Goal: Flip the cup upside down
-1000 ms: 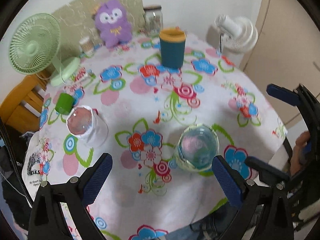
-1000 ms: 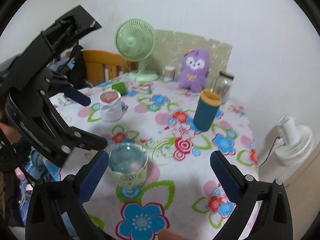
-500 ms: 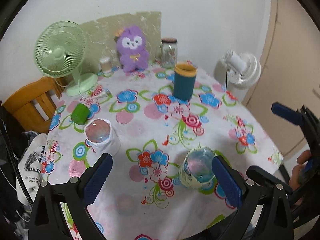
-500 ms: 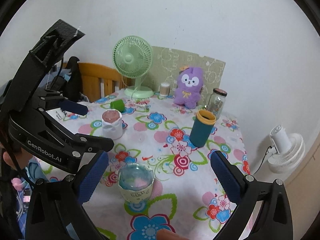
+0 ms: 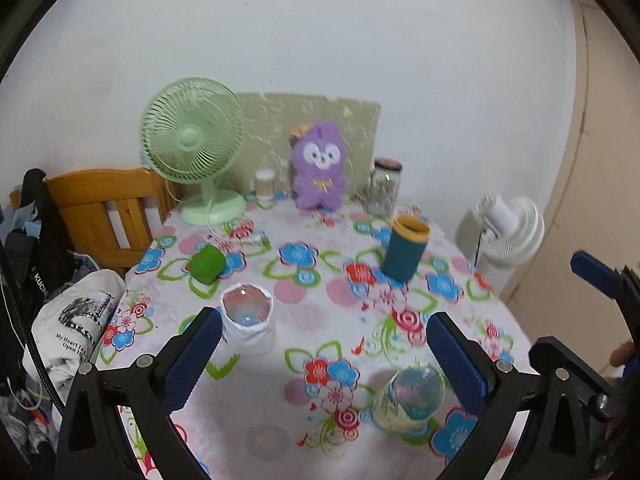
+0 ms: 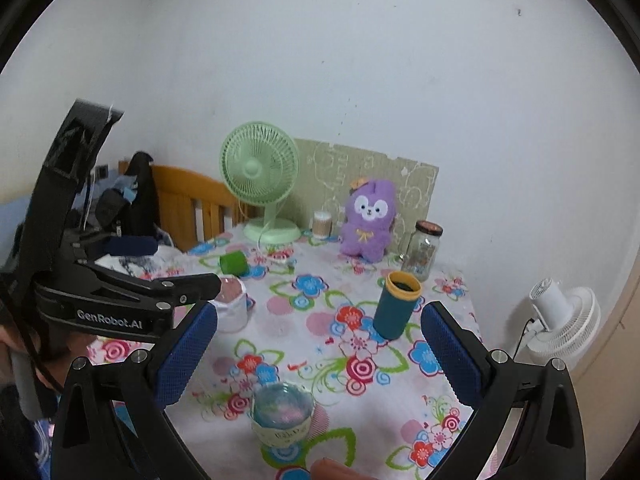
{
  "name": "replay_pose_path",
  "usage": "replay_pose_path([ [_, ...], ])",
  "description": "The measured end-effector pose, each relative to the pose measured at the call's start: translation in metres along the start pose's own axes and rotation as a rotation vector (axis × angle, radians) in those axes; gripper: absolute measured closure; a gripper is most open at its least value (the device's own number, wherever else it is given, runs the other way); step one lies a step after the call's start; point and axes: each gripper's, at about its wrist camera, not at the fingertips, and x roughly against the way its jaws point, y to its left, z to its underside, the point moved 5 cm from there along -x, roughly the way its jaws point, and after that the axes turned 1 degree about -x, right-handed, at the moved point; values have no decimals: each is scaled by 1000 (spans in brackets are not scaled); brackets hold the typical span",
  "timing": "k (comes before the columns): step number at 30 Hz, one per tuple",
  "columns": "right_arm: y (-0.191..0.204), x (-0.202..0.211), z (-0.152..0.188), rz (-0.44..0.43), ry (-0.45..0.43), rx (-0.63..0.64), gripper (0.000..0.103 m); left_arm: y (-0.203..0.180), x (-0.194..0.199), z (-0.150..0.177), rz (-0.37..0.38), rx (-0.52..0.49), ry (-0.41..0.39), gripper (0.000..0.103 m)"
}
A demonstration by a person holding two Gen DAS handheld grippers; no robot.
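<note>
1. The worktop (image 5: 304,312) is round and covered with a flowered cloth. In both views it now looks farther away and lower than one second ago, because I have pulled both hand-held grippers back and up. More of the wall shows above it.

2. At the far edge stand a green fan (image 5: 192,140), a purple plush toy (image 5: 318,168) and a glass jar (image 5: 385,186). A white fan (image 5: 508,228) stands beside the worktop on my right. None of these has moved.

3. The left hand-held gripper (image 5: 320,356) is wide open and holds nothing. The right hand-held gripper (image 6: 318,354) is also wide open and empty.

4. A teal cup (image 6: 396,306) with a yellow rim stands upright, mouth up, near the middle of the worktop. A white cup (image 5: 248,320) stands on my left side, and a small green cup (image 5: 206,265) lies on its side behind it.

5. The clear cup (image 5: 410,398) with the pale printed band stands at the near edge. It is low between the fingers of the right hand-held gripper and beside the right finger of the left one, but neither touches it. It sits in the same spot on the cloth as before. Its top looks like a closed, shiny surface, so I judge it is already bottom up, though I cannot be sure.

6. I think the retreat means that the flip is finished.
</note>
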Motion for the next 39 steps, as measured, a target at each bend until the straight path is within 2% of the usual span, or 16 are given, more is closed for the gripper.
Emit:
replay_pose_path([
  [6,1,20,-11,41,-57,-12,0,4,13,-2,-14,63,-76,0],
  [14,5,43,-11,88,-96,-13,0,3,32,5,-51,86,-163,0],
  [28,11,66,5,137,-103,-46,0,-13,58,28,-77,53,-220,0],
  [39,5,72,18,171,-117,-90,0,-10,64,39,-80,95,-254,0],
])
